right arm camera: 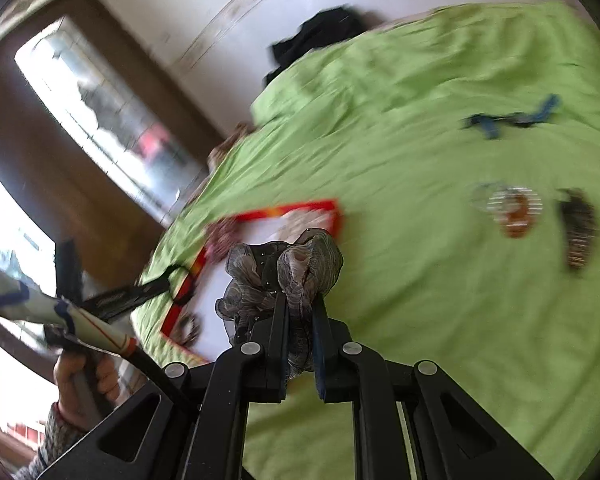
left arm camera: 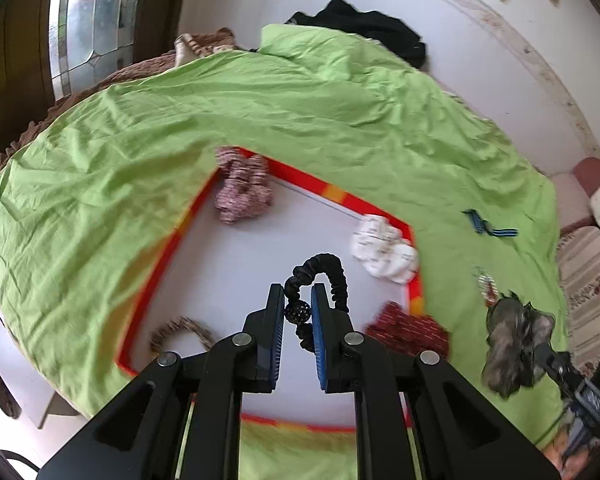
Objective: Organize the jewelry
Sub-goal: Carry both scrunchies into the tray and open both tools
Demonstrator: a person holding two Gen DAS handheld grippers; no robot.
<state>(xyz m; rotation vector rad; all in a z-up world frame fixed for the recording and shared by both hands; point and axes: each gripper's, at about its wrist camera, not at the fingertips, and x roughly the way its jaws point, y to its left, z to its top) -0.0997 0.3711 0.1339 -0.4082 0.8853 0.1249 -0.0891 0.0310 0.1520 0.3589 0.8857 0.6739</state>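
My left gripper (left arm camera: 298, 294) is shut on a black hair tie with a sparkly bead (left arm camera: 298, 312) and holds it above the white board with a red-orange border (left arm camera: 312, 182). On the board lie a pink patterned scrunchie (left arm camera: 242, 190), a white scrunchie (left arm camera: 384, 250), a dark red one (left arm camera: 408, 330) and a brown one (left arm camera: 182, 332). My right gripper (right arm camera: 300, 300) is shut on a grey sheer scrunchie (right arm camera: 284, 272), which also shows in the left wrist view (left arm camera: 514, 344), right of the board over the green sheet.
A blue clip (right arm camera: 512, 120), a silver and orange piece (right arm camera: 512, 208) and a dark comb clip (right arm camera: 578, 232) lie on the green sheet (left arm camera: 300, 112). Black clothing (left arm camera: 364, 32) lies at the far edge by the wall. A window stands at left.
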